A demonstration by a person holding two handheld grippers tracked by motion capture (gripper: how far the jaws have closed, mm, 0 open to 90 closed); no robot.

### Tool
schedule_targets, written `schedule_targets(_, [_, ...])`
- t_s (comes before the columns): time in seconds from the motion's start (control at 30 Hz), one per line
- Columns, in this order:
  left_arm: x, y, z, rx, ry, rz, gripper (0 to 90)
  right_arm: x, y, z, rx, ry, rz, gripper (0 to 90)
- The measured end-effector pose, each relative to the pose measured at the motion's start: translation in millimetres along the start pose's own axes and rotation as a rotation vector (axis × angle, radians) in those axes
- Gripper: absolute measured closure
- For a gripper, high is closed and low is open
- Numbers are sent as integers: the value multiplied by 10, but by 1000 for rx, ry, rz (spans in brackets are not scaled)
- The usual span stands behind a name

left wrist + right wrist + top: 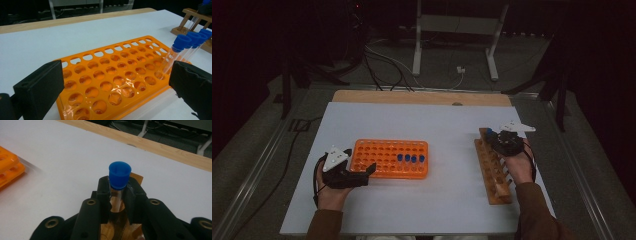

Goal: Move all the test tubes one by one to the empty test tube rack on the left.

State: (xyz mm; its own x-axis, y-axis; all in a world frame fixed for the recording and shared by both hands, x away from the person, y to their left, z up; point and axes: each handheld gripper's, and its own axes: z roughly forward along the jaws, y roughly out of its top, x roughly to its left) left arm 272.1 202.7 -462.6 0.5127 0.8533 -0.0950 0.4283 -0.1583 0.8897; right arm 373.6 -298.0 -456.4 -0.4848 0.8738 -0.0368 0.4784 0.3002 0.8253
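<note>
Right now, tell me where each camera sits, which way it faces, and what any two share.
High view: above the person's side, facing forward and down on the table; both forearms, left gripper, right gripper.
Left gripper view: on that gripper, facing the orange rack between open jaws.
Right gripper view: on that gripper, jaws shut on a blue-capped tube over the wooden rack.
Shared: all show the orange rack.

Dim, dark surroundings; soft focus

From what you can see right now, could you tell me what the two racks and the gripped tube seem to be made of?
Orange rack: glossy moulded plastic, with highlights. Wooden rack: pale, matte wood, probably unvarnished. Test tube: clear glass or plastic, hard to tell; blue cap looks like matte plastic.
</note>
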Motion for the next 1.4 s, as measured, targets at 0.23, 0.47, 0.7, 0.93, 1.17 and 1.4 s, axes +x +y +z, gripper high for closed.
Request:
schedule_targets(0.23, [-2,-2,3,0,2,2,7,0,1,0,-1,1,4,772])
schedule_targets(0.47, [3,-3,0,-1,1,1,7,-1,5,-12,-12,12,18,772])
schedule_targets(0.7, [1,-4,1,-2,1,1,7,-3,38,-66,-34,15,26,772])
schedule_targets(0.93, [3,-7,2,-2,1,-1,7,3,91,-131,-50,11,25,772])
schedule_targets(1.17, [0,-13,9,1,1,-3,7,-4,160,-215,-65,9,28,772])
schedule_targets(1.4, [-6,-15,18,6,-3,0,7,-8,237,-295,-79,8,22,772])
